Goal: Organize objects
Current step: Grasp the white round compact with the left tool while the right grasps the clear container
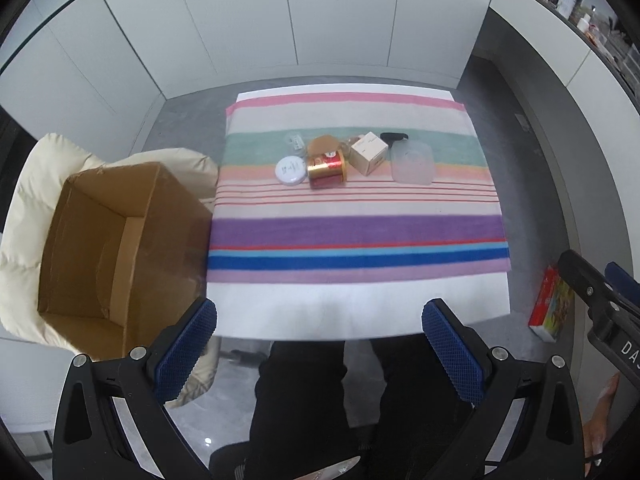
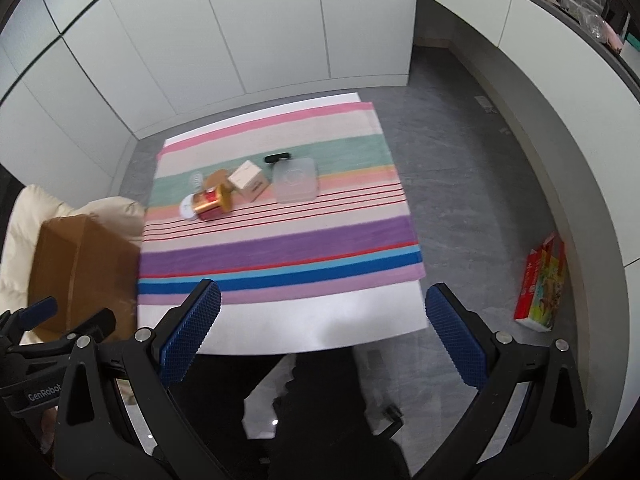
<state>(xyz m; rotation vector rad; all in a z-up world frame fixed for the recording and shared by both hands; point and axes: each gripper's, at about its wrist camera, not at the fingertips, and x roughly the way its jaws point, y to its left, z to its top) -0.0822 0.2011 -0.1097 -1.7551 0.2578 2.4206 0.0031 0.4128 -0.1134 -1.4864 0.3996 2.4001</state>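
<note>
The red and gold can (image 1: 327, 169) lies on its side on the striped cloth (image 1: 356, 232), its long axis running roughly toward and away from me, gold rim at the far end. A white round tin (image 1: 291, 171) lies flat, touching the can's left side. A cream box (image 1: 369, 153) stands tilted just right of the can. A clear plastic container (image 1: 412, 162) sits right of the box, with a small black object (image 1: 394, 136) at its far edge. All lie in a row across the cloth's middle, well apart from me.

An open cardboard box (image 1: 108, 256) stands left of the table (image 1: 360, 312) on a cream cushion (image 1: 36, 184).

My left gripper (image 1: 319, 344) and my right gripper (image 2: 323, 332) hover short of the table's near edge, jaws spread wide, holding nothing.
</note>
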